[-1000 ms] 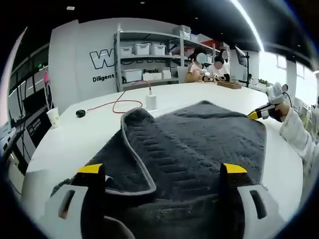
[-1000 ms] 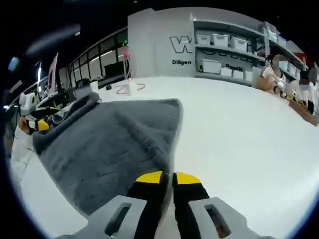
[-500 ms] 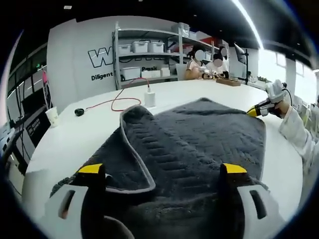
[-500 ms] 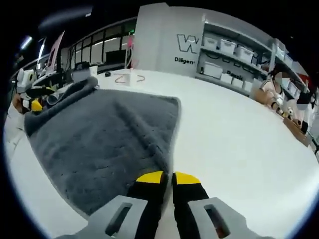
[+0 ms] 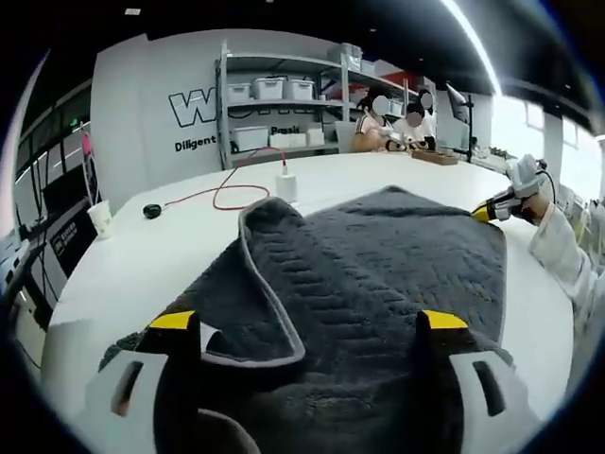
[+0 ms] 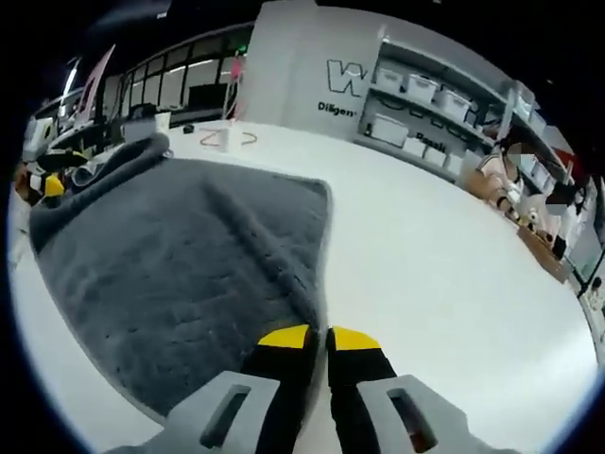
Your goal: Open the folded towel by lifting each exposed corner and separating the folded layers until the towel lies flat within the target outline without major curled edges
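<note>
**towel pinched at one corner, far flap still folded**

the dark grey towel [image 5: 378,274] lies on the white table [image 5: 161,251], a grey-edged flap [image 5: 255,284] turned back over it. the right gripper [image 6: 317,342] has its jaws clamped together on a towel corner. the left gripper [image 5: 307,326] stands with jaws wide apart over the near edge.

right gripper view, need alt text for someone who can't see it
The right gripper, jaws closed, pinches the near corner of a dark grey towel spread over a white table. The left gripper holds the towel's far end; shelves with bins line the back wall.
</note>
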Demonstrator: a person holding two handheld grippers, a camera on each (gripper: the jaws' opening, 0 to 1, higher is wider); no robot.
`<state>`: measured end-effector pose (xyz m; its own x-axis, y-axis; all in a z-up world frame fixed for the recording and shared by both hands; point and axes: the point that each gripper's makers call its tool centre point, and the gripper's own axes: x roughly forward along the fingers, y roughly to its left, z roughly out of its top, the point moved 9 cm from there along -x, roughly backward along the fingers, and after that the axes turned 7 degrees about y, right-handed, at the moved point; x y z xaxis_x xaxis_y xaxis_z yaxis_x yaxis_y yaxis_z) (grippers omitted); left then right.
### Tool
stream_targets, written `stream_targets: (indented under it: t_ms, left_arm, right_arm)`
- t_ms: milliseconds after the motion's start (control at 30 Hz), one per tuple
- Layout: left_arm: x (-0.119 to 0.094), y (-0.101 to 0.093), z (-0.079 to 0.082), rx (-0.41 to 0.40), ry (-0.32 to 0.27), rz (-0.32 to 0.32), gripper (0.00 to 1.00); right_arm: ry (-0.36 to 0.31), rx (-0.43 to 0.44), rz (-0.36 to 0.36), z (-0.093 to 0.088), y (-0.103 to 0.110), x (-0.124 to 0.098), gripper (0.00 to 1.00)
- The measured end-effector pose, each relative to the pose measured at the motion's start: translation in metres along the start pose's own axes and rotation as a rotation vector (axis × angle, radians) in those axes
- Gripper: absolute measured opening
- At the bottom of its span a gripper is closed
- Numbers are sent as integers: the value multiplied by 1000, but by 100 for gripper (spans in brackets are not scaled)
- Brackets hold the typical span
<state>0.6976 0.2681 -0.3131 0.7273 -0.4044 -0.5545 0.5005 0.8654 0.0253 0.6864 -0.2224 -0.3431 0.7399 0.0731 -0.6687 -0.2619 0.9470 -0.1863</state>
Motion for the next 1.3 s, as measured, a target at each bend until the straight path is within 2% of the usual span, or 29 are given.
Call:
stream_targets:
  t_ms: [67,333,433,800,933,1300]
  left_arm:
    - [0,0,0,-1,0,-2,93]
    - [0,1,0,-4,-1,-3,92]
    - [0,1,0,-4,1,-3,92]
    - [0,1,-1,-5,12,-5,92]
    - [0,1,-2,-6,19,-3,92]
    - [0,1,-3,-10,26,-3,91]
  right_arm:
    - [16,-11,-43,-2,-5,-2,0]
    - [28,17,-78,-7,-15,-5,0]
    - [51,14,-137,-10,-21,-8,0]
    - [76,44,-169,-18,-30,-14,0]
    - [107,35,-216,-22,-34,-19,0]
    - [115,63,-243,-29,-42,-24,0]
